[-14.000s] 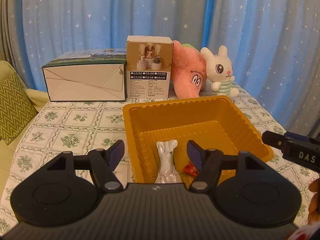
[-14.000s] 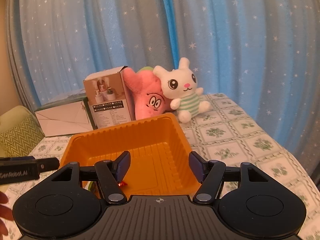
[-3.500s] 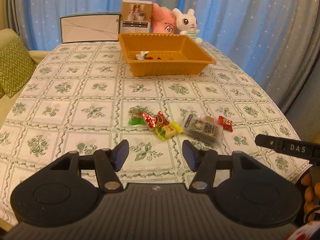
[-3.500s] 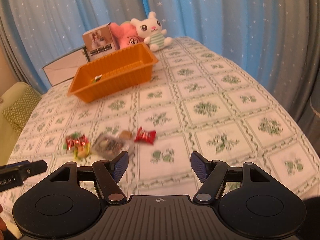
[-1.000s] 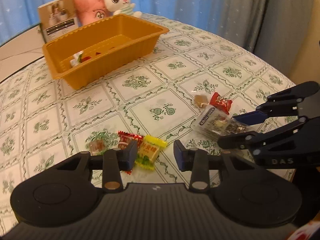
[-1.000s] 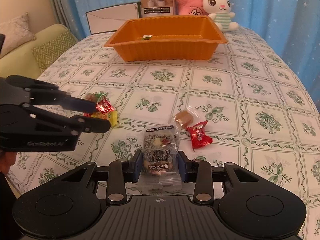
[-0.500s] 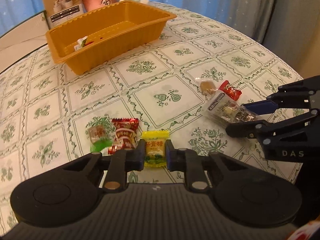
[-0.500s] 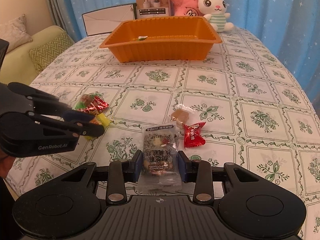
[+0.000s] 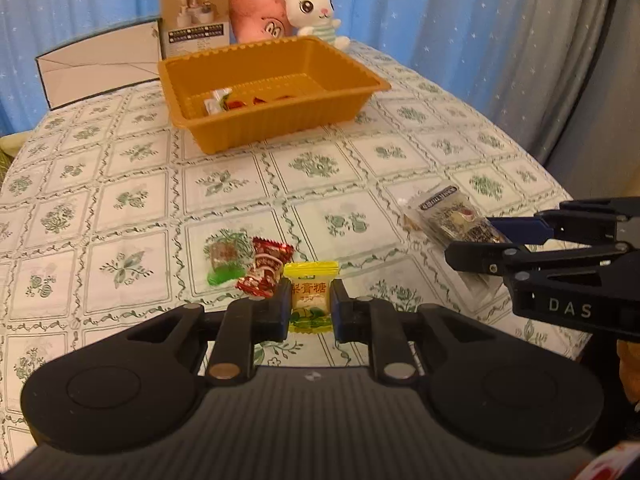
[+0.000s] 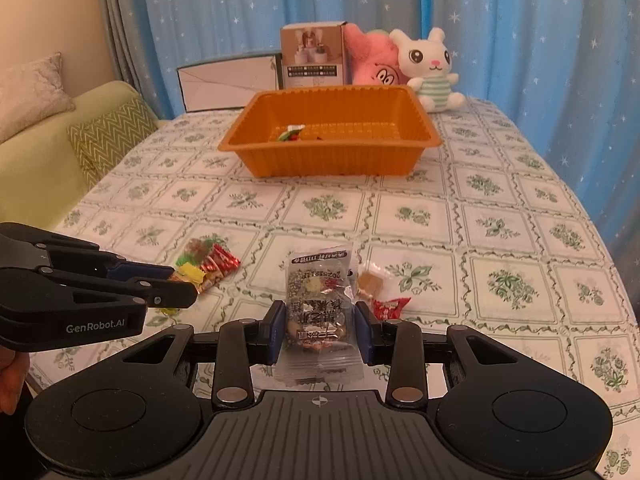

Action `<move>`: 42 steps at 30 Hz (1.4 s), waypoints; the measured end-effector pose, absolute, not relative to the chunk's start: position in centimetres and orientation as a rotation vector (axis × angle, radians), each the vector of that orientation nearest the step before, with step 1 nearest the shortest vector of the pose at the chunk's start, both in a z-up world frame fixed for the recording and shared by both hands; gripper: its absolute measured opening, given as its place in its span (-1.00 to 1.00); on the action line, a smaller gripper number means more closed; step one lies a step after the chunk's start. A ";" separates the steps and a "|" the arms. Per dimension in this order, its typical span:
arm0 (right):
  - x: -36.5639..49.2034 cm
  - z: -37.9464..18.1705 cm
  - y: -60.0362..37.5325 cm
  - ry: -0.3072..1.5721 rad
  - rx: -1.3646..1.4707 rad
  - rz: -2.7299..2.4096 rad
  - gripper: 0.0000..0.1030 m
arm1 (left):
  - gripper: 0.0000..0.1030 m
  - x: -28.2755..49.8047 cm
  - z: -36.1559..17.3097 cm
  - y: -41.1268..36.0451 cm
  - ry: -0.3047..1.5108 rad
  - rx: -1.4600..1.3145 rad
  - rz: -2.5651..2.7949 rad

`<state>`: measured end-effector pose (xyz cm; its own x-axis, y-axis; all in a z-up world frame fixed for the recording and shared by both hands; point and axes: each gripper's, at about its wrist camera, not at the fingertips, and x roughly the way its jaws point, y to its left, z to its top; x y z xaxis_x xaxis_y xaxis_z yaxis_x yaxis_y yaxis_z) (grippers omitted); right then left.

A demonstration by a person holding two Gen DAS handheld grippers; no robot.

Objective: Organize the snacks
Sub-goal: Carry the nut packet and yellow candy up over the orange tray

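Observation:
My left gripper [image 9: 310, 304] is shut on a yellow candy [image 9: 310, 288], held just above the tablecloth. A red candy [image 9: 266, 266] and a green-wrapped candy [image 9: 224, 260] lie on the cloth just left of it. My right gripper [image 10: 320, 326] is shut on a clear snack packet [image 10: 318, 308] with black print, lifted off the table. Under and right of that packet lie a brown candy [image 10: 370, 280] and a small red candy [image 10: 390, 306]. The orange tray [image 10: 332, 160] stands farther back with a few sweets inside. Each gripper shows at the edge of the other's view.
Behind the tray stand a white flat box [image 10: 228, 84], a small carton [image 10: 314, 56], a pink plush [image 10: 374, 60] and a white rabbit plush [image 10: 430, 68]. A green sofa with cushions [image 10: 112, 136] is at the left. Blue curtains hang behind. The table edge falls away at the right.
My left gripper's jaws have shut on the yellow candy and lifted it. My right gripper has risen with the clear packet, showing more of the table and tray.

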<state>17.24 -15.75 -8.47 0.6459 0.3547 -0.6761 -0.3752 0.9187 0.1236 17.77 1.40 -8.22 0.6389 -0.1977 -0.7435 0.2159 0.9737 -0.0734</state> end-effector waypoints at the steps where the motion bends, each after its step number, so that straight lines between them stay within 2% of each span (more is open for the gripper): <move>1: 17.2 -8.2 -15.7 0.757 -0.029 0.414 -0.29 | -0.66 17.8 -7.9 1.5 0.839 0.018 -0.230; 22: 20.6 -3.3 -16.8 0.677 -0.003 0.372 -0.29 | -0.66 21.8 -2.8 1.4 0.748 -0.048 -0.190; 32: 26.9 -1.0 -17.0 0.642 0.011 0.374 -0.29 | -0.66 27.0 -0.7 1.8 0.692 -0.025 -0.170; 42: 34.8 -1.4 -16.4 0.672 0.028 0.368 -0.29 | -0.66 33.4 -0.3 3.9 0.680 -0.043 -0.132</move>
<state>34.80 -16.45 -1.35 0.7204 0.3422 -0.6032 -0.3246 0.9350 0.1429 33.44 3.95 -0.34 0.7698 -0.1355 -0.6237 0.1072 0.9908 -0.0829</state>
